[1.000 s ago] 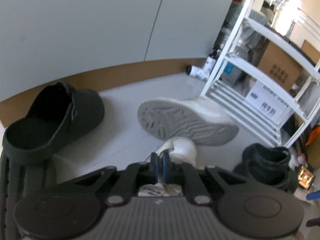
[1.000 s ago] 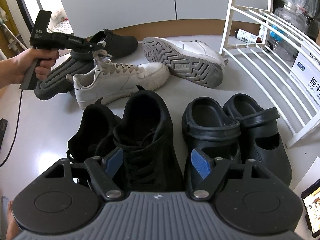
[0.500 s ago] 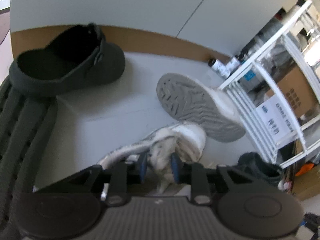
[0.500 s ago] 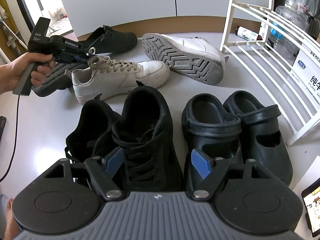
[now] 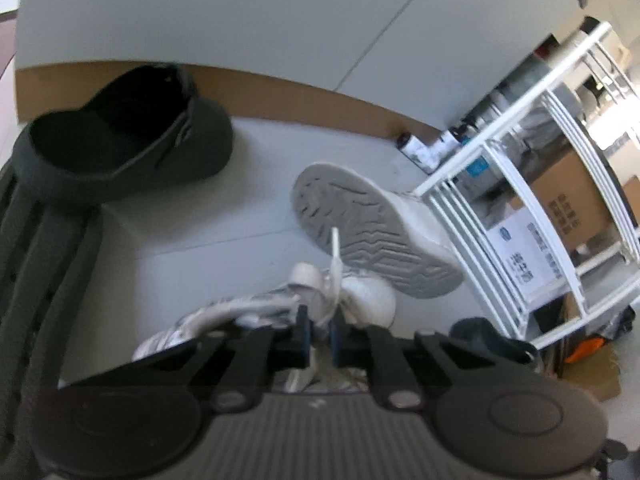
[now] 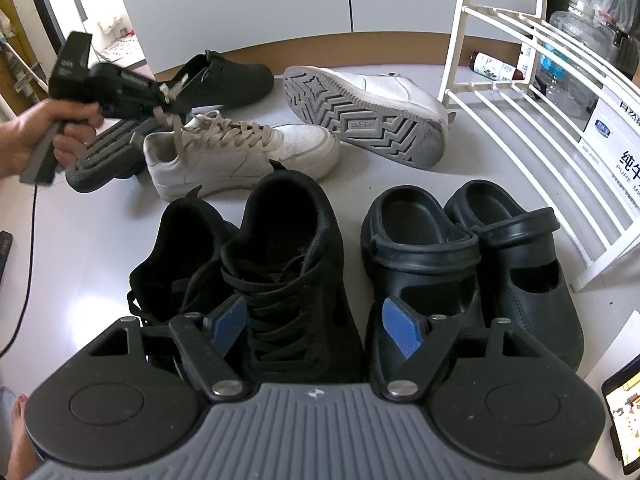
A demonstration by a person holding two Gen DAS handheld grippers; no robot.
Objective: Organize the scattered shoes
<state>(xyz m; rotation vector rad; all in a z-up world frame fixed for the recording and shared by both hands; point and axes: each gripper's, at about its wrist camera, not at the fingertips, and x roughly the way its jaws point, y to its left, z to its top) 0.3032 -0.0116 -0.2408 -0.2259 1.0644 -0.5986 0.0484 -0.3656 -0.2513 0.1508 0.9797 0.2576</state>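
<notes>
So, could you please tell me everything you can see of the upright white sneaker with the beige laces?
The white sneaker looks like smooth leather, scuffed, with a thick white sole and beige laces. It stands upright on the pale floor, toe pointing right, behind the black lace-up pair. The left gripper, whose jaws have just been closing, pinches its loose lace ends above the heel. Its overturned mate lies just beyond the toe; whether they touch is unclear.

Light: bright daylight, strongest at the far right behind the white rack [image 5: 508, 184].
Glare: pale sheen on the floor [image 6: 80, 248].
Shadows: soft, short.
Blur: left wrist view smeared; right wrist view sharp.
Distortion: fisheye bending, dark corners.
</notes>
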